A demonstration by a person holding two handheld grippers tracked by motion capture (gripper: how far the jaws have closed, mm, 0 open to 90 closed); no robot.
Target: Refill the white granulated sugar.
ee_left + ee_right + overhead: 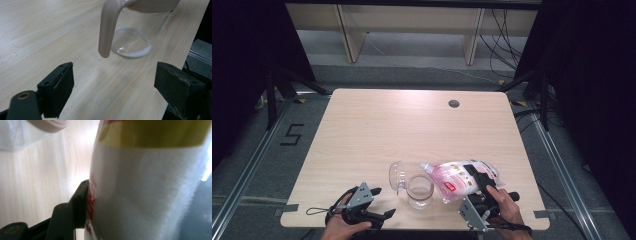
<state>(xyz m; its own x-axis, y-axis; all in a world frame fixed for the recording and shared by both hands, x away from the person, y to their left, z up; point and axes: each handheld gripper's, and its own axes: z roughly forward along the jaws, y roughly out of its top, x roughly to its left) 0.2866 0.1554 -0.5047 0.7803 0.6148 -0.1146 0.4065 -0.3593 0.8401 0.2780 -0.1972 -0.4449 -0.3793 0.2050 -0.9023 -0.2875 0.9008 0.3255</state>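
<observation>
A clear glass jug [420, 192] stands near the table's front edge with its lid [397, 176] swung open to the left. In the left gripper view its beige handle [108, 27] hangs close ahead, and a little white powder lies in its base [132, 47]. A pink and white bag [459, 179] lies tilted with its corner [427, 168] at the jug's mouth. My right gripper [478, 176] is shut on this bag [150, 190], one finger [80, 203] pressing its side. My left gripper [383, 203] rests left of the jug, open [113, 85] and holding nothing.
The wooden table [412, 125] has a round cable hole [454, 104] at the back right. Its right edge [192, 47] runs close behind the jug. Dark stands and cables sit on the floor around it.
</observation>
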